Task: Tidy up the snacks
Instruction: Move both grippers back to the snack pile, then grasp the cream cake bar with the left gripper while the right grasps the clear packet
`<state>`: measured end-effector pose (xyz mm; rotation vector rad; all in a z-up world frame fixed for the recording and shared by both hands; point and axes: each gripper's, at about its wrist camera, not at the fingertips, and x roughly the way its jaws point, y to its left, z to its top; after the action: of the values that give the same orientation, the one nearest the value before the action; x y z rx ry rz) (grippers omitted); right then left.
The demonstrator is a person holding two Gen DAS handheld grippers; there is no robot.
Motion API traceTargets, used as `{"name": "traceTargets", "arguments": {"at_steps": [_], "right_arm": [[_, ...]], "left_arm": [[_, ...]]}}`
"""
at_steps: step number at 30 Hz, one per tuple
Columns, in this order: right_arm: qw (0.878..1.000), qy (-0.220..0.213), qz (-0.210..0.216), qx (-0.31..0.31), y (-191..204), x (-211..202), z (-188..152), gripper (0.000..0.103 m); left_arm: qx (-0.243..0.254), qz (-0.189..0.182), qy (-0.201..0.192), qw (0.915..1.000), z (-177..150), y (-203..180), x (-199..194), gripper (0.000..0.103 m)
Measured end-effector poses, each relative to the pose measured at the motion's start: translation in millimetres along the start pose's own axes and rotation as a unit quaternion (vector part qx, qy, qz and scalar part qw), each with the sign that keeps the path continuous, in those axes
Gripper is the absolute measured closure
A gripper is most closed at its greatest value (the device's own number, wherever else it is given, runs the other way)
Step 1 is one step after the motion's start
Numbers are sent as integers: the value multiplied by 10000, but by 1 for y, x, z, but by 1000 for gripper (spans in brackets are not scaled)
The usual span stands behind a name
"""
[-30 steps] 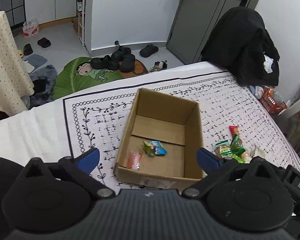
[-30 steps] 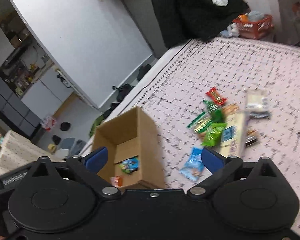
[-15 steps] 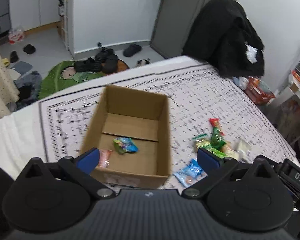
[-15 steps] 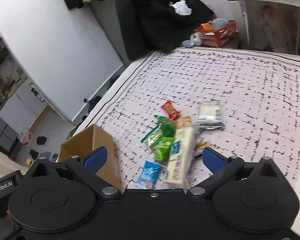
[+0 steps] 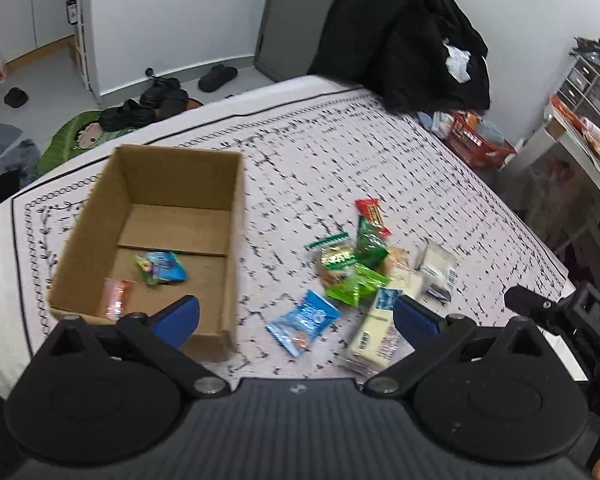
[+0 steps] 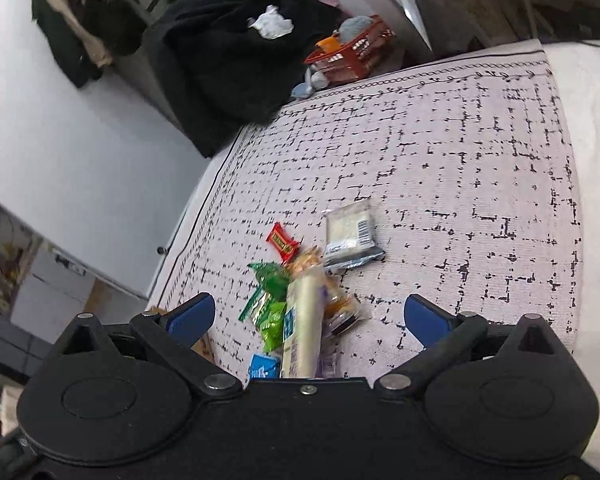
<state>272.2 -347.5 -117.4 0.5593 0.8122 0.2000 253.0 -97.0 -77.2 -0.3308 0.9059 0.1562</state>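
Box left, loose snacks right, on the patterned cloth.
The cardboard box (image 5: 148, 236) holds two packets (image 5: 160, 267); the snack pile (image 5: 364, 268) lies just right of it, with a draped chair (image 5: 400, 32) behind the cloth (image 5: 380, 152).

Left gripper (image 5: 296, 316): jaws spread wide, nothing between the blue fingertips (image 5: 178, 314), pitched downward. Right gripper (image 6: 306, 318): likewise wide apart and empty, blue fingertips (image 6: 422, 314) angled down. Its black body shows at the right edge of the left wrist view.
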Motion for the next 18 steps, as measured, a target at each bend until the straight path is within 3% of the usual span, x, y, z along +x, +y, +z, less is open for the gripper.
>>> {"name": "traceTargets", "arguments": {"at_steps": [5, 8, 13, 18], "right_arm": [[9995, 51, 75, 314, -14, 7, 4, 6], [9983, 134, 127, 546, -24, 12, 6, 15], [9917, 523, 182, 1159, -43, 36, 5, 39], [9849, 823, 152, 1516, -48, 59, -2, 41]], "left_arm": [[81, -138, 54, 9999, -3, -18, 15, 1], [82, -250, 104, 9996, -6, -27, 25, 2], [30, -408, 169, 9990, -11, -41, 44, 6], [13, -455, 298, 9985, -15, -55, 69, 19]]}}
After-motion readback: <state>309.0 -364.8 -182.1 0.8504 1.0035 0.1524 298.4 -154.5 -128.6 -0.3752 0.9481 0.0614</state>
